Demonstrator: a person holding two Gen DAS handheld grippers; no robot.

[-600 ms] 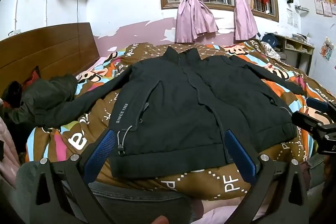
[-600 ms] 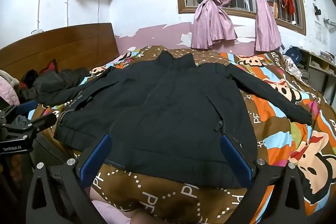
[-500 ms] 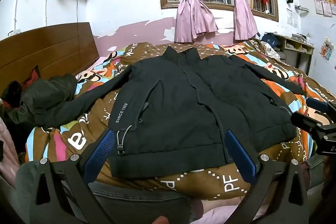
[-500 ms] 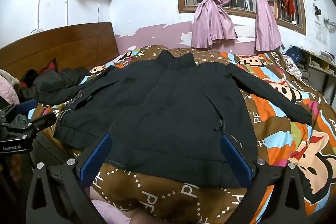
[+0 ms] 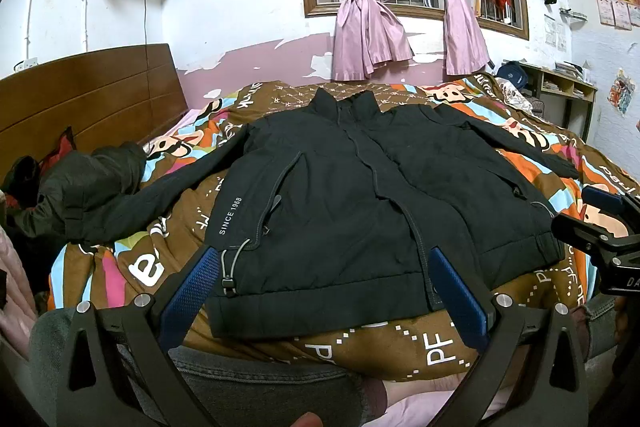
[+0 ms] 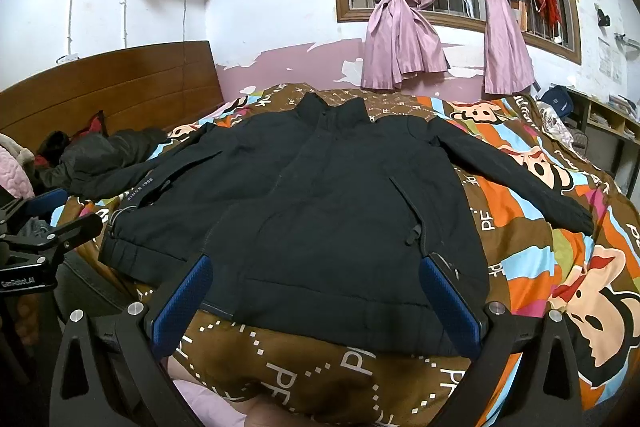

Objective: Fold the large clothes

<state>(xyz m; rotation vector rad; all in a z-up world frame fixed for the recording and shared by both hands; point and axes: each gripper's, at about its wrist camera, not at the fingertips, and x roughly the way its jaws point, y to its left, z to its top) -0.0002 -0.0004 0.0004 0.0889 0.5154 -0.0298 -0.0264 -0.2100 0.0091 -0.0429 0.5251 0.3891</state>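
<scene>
A large black jacket [image 5: 360,203] [image 6: 320,211] lies flat and zipped on the bed, collar toward the far wall, both sleeves spread outward. White lettering runs down its left side. My left gripper [image 5: 320,263] hovers open just short of the jacket's hem, nothing between its blue pads. My right gripper [image 6: 316,267] is likewise open over the hem's right half. Each gripper shows at the edge of the other's view: the right gripper [image 5: 600,227] at the right, the left gripper [image 6: 44,223] at the left.
The bed wears a brown cartoon-print cover [image 6: 540,235]. A dark bundle of clothes [image 5: 80,179] sits at the left by the wooden headboard [image 5: 88,95]. A window with pink curtains [image 5: 368,7] is behind; a desk [image 5: 560,91] stands at the far right. A person's jeans-clad leg [image 5: 260,387] is below.
</scene>
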